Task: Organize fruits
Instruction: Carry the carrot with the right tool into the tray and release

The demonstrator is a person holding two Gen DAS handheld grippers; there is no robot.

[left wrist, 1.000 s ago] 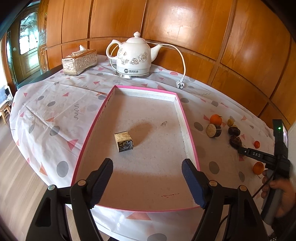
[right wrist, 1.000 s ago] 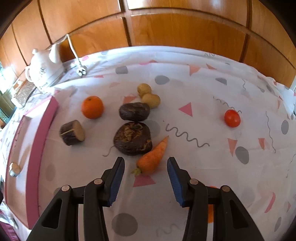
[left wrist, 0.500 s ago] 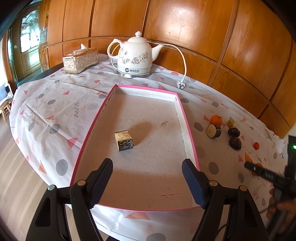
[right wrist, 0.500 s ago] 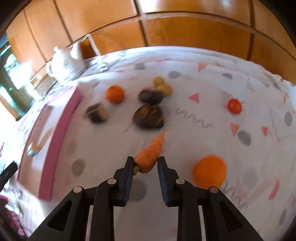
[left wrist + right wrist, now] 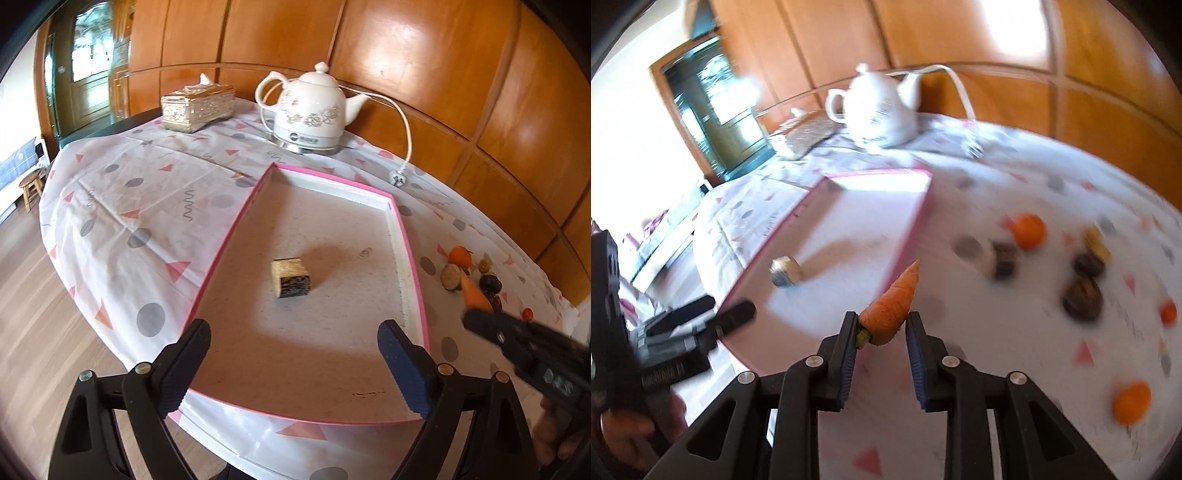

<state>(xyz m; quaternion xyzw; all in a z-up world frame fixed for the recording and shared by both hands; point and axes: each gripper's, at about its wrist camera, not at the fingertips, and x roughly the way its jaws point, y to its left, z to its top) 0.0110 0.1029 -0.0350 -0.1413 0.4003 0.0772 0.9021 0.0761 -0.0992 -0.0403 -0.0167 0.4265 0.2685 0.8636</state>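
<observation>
A small carrot (image 5: 892,306) hangs tip-forward above the table, with my right gripper (image 5: 882,319) shut on its thick end near the pink-rimmed tray's (image 5: 916,221) right edge. In the left wrist view the carrot (image 5: 474,293) and the right gripper (image 5: 476,319) come in from the right. My left gripper (image 5: 293,326) hovers over the tray's (image 5: 228,251) near end, its jaws opening with nothing between them. One small brown block (image 5: 290,277) lies in the tray. An orange (image 5: 1028,230), a cut brown piece (image 5: 1003,258), dark round fruits (image 5: 1082,299) and a small tomato (image 5: 1168,312) lie on the cloth.
A white kettle (image 5: 314,110) with its cord and plug (image 5: 398,178) stands behind the tray. A gilt tissue box (image 5: 197,107) sits at the back left. Another orange (image 5: 1131,402) lies near the right front. Wood panelling rises behind the table; the floor drops off on the left.
My right gripper closed on the carrot, lifted it off the cloth and swung it left towards the tray. The left gripper's jaws spread a little wider and it rolled slightly.
</observation>
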